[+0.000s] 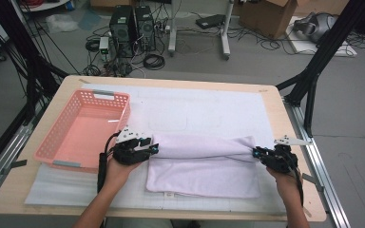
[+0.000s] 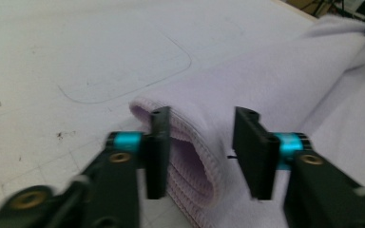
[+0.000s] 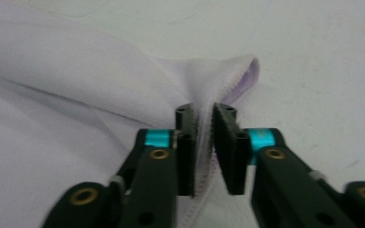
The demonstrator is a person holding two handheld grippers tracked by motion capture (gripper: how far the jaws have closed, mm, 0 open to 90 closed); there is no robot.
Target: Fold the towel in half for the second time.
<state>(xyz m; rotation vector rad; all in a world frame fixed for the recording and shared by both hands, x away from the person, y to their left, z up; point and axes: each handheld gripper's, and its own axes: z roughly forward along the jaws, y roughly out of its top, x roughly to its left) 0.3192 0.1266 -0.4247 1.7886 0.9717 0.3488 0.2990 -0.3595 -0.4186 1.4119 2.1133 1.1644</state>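
Towel [image 1: 204, 164] folded, basket [image 1: 83, 128] just left; left gripper [image 2: 202, 152] parted around fold (pads clear), right gripper [image 3: 205, 142] narrowly parted astride hem.

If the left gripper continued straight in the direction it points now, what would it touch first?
Most likely the towel itself: the left gripper stands open around its folded end, so the cloth roll lies directly ahead.

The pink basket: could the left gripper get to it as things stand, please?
Probably yes. The pink basket sits right beside the left gripper, nothing lies between them, and its jaws stand open around the towel edge without clamping it.
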